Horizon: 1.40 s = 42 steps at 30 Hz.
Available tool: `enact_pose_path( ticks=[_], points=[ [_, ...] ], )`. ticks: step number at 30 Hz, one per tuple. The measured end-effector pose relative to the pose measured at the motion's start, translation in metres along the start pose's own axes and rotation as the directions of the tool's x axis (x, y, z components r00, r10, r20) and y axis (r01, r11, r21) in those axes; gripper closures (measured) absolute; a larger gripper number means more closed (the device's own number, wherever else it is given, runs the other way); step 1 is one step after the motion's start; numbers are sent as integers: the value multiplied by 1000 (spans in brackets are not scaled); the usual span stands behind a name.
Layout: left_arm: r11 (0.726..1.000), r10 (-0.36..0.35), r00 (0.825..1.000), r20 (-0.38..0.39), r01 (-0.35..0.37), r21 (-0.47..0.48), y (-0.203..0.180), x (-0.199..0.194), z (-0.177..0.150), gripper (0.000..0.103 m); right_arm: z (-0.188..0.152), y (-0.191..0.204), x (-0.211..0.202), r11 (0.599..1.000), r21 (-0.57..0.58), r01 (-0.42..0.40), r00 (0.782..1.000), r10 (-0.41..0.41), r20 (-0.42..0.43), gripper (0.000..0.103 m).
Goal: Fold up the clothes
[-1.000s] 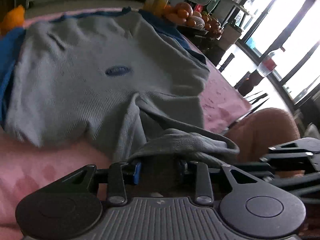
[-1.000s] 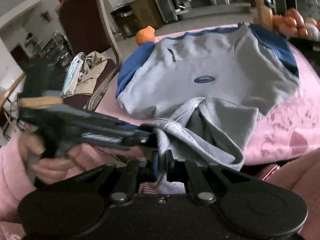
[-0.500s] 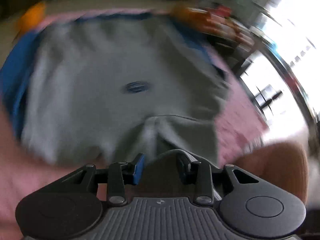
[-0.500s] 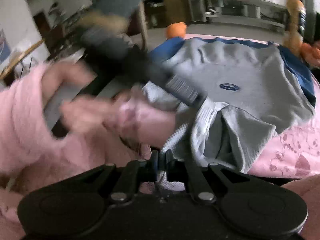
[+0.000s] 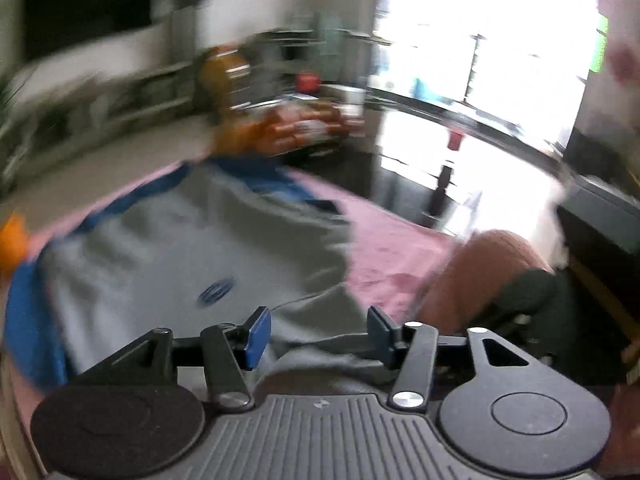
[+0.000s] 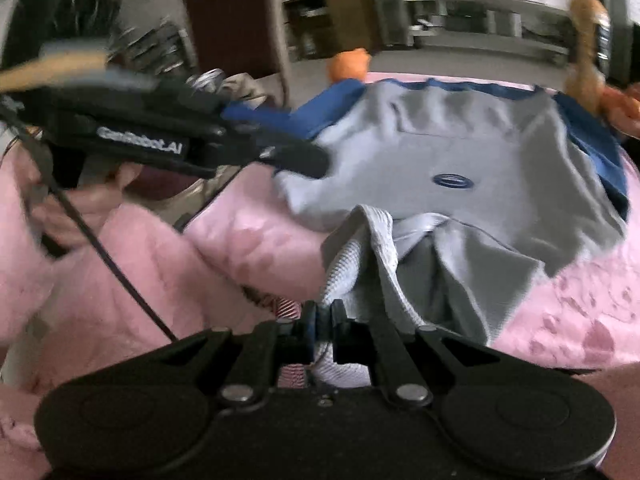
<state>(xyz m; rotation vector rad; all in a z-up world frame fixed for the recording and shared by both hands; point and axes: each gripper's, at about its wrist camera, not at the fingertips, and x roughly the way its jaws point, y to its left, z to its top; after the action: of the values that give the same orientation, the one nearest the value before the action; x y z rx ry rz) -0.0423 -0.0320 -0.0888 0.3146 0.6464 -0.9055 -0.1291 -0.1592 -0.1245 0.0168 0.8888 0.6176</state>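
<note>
A: What does the left wrist view show?

B: It is blurred. The left tool fills the bottom of the frame, its blue pads well apart and opening. Grey cloth lies behind the gap, but the pads do not press on it. The sweater, grey with blue trim, spreads across the left and centre on a pink cover. Bright windows fill the upper right, and a dish of fruit sits above the sweater.

A: And the right wrist view?

B: Sharper. The right tool at bottom centre is clamped tight on a bunched fold of the sweater, which rises from its pads as a ribbed ridge. The rest of the sweater lies flat toward the upper right, its oval logo facing up.

A: What appears only here?

B: The left tool from outside, at upper left, gripped by a hand in a pink sleeve, hanging above the cover, clear of the cloth. Behind it stands a brown chair.
</note>
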Motion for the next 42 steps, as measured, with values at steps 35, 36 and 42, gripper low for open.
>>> enact_pose_path(
  ticks=[35, 36, 42],
  points=[
    [796, 201, 979, 18, -152, -586, 117, -46, -81, 50, 1, 9, -29, 969, -75, -237, 969, 231, -86, 50],
    [759, 245, 970, 11, -185, -624, 126, -51, -90, 46, 10, 4, -39, 965, -56, -255, 966, 252, -52, 46],
    [446, 467, 880, -80, -313, -838, 185, -72, -128, 42, 75, -30, -78, 974, 84, -211, 964, 193, 184, 39]
  ],
)
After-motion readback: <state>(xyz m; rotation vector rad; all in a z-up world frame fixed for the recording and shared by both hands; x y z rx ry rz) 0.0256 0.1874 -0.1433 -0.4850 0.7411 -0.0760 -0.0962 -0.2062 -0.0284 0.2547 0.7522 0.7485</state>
